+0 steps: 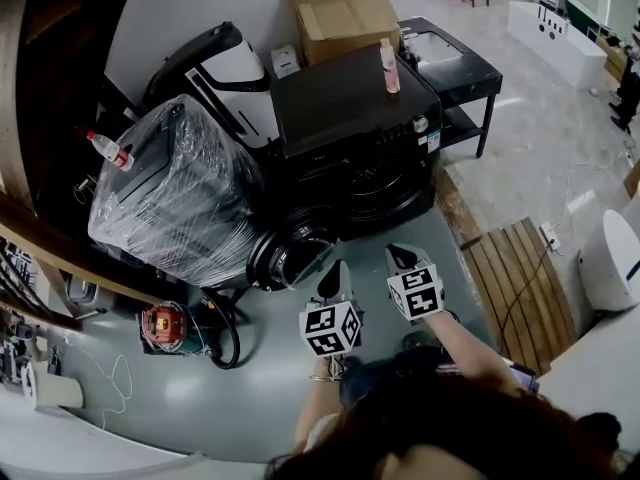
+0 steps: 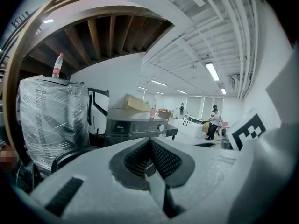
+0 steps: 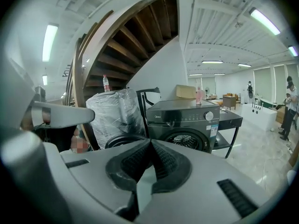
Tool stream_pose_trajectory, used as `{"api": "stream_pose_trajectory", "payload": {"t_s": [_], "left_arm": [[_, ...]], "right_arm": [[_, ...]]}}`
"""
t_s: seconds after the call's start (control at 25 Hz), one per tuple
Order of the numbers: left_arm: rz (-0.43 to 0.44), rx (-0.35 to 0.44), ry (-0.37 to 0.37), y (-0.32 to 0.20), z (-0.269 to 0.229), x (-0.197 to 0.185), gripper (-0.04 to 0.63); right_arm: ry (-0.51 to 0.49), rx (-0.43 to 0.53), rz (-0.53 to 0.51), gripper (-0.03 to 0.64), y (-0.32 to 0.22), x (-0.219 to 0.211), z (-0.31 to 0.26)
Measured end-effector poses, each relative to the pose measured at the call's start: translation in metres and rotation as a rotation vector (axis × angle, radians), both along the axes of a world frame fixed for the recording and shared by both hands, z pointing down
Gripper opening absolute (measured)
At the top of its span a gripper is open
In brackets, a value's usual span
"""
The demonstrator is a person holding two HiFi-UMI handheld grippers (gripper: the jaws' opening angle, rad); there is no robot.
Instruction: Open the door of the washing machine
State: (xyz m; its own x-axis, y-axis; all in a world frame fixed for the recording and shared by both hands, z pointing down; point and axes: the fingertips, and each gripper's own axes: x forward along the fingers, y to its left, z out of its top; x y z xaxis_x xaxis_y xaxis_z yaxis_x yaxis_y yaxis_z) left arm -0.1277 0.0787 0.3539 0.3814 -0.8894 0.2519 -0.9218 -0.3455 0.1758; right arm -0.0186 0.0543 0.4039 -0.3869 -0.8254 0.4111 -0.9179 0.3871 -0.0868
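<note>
The black washing machine (image 1: 360,133) stands in the middle of the head view, with its round door (image 1: 290,253) swung wide open to the left and the drum opening (image 3: 184,140) bare. My left gripper (image 1: 337,271) and right gripper (image 1: 401,255) hover side by side over the floor just in front of the machine, touching neither it nor the door. Both are shut with nothing between their jaws: in the left gripper view the pads (image 2: 150,143) meet at the tip, and in the right gripper view the pads (image 3: 150,144) meet too. The door ring (image 3: 122,140) shows left of the machine.
A plastic-wrapped appliance (image 1: 175,193) with a bottle (image 1: 110,150) on top stands left of the door. A pink bottle (image 1: 389,66) sits on the machine, a cardboard box (image 1: 340,16) behind it, a black table (image 1: 460,68) to its right. Wooden slats (image 1: 520,278) and a hose with a red device (image 1: 168,328) lie on the floor.
</note>
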Motion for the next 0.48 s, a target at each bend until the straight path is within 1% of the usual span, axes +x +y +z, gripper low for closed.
{"api": "stream_pose_trajectory", "payload": {"t_s": [0.2, 0.48], "left_arm": [[0.012, 0.028, 0.001, 0.001, -0.016, 0.017, 0.011], [0.030, 0.052, -0.019, -0.003, -0.027, 0.036, 0.011]], "right_arm": [[0.020, 0.051, -0.009, 0.000, 0.004, 0.026, -0.017], [0.047, 0.119, -0.017, 0.000, 0.005, 0.048, -0.040]]}}
